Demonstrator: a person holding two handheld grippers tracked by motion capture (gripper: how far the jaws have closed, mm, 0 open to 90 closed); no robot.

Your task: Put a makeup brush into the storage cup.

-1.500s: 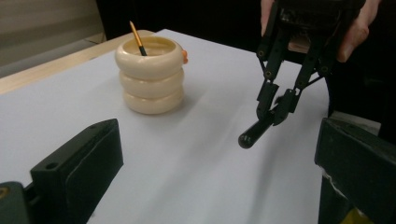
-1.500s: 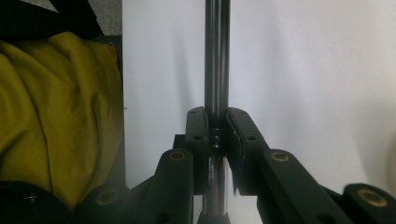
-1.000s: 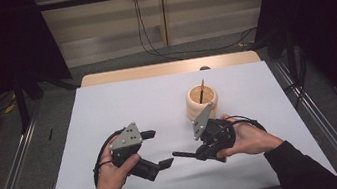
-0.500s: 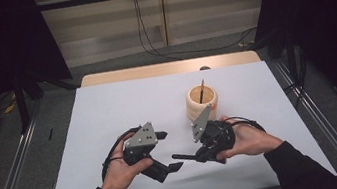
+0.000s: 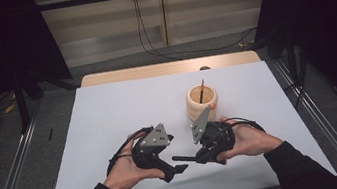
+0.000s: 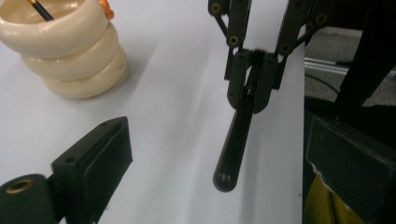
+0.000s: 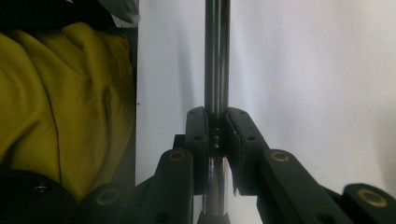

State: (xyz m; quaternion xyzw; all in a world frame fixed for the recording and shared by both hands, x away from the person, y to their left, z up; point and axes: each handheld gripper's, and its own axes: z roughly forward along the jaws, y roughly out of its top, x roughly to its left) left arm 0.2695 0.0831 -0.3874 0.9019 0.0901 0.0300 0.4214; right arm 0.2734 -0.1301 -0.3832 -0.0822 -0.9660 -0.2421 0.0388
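Note:
My right gripper (image 5: pixel 200 158) is shut on a glossy black rod-like handle (image 5: pixel 183 159) that sticks out level to the left, near the table's front edge. The right gripper view has both pads (image 7: pixel 198 135) clamped on the handle (image 7: pixel 216 56). My left gripper (image 5: pixel 177 167) stands open just left of it. In the left gripper view the handle's rounded end (image 6: pixel 227 175) lies between my wide jaws, which have just been closing, with neither pad touching it. The right gripper (image 6: pixel 250 93) holds the far end. A cream ribbed cup (image 5: pixel 202 103) stands behind the grippers.
The cup (image 6: pixel 70 51) holds a thin dark stick (image 5: pixel 202 91) and has a small orange thing at its rim (image 5: pixel 212 106). A white sheet covers the table (image 5: pixel 123 111). Yellow cloth (image 7: pixel 60 102) shows beyond the table's near edge. Metal rails run along both sides.
My left hand has moved right toward the right gripper, bringing its jaws around the handle's free end. The right hand has stayed where it was.

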